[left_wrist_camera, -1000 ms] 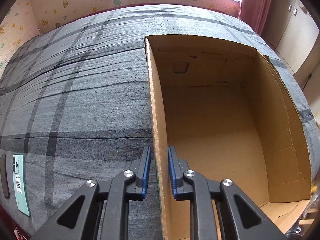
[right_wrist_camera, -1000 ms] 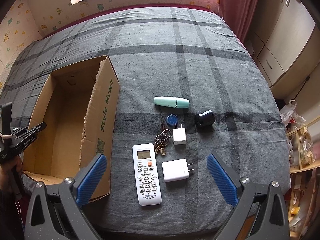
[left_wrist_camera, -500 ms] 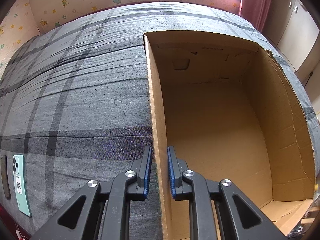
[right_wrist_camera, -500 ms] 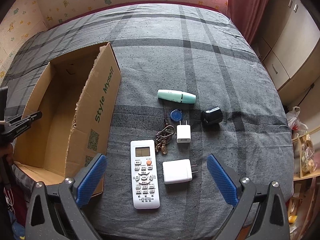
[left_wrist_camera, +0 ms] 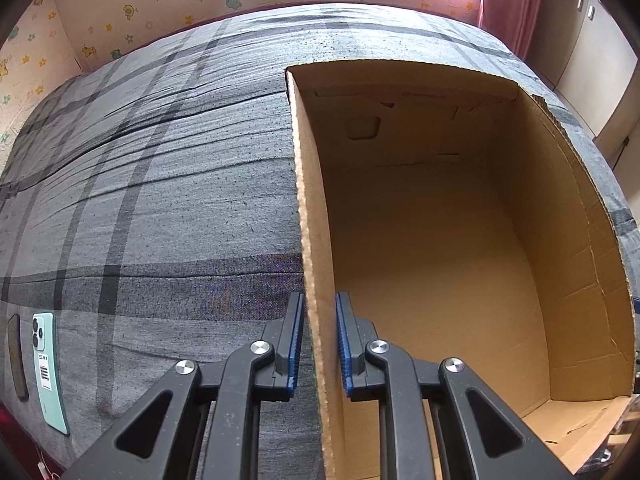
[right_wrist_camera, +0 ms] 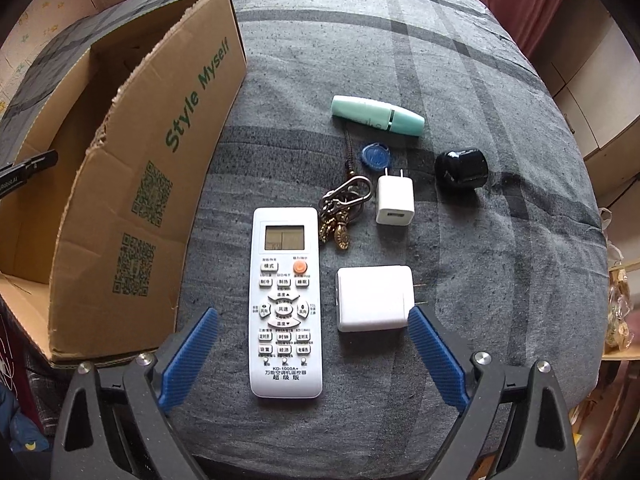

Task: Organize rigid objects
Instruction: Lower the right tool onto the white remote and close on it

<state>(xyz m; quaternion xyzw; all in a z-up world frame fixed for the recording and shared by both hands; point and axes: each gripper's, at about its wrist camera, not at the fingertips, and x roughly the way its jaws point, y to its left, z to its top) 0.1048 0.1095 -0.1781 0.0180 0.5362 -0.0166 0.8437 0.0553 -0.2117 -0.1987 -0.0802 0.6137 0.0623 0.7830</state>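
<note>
An open cardboard box (left_wrist_camera: 400,140) lies on the grey plaid bed, with nothing in it. My left gripper (left_wrist_camera: 320,300) is shut on its left wall, one blue pad on each side. In the right wrist view the box (right_wrist_camera: 160,160) stands to the left of the objects. My right gripper (right_wrist_camera: 313,314) hangs wide above a white remote (right_wrist_camera: 285,304) and a large white charger (right_wrist_camera: 374,298), jaws closing and pads touching neither. Beyond lie keys (right_wrist_camera: 344,208), a small white charger (right_wrist_camera: 394,200), a blue tag (right_wrist_camera: 374,156), a mint tube (right_wrist_camera: 376,114) and a black cap-like object (right_wrist_camera: 460,168).
A mint phone (left_wrist_camera: 48,368) and a dark slim object (left_wrist_camera: 16,356) lie at the bed's near left edge. A papered wall and a window stand behind the bed. Cupboards (right_wrist_camera: 600,92) and a red curtain stand to the right.
My right gripper has come down toward the remote and large charger, which now look bigger, and its jaws have narrowed slightly. The left gripper keeps its hold on the box wall.
</note>
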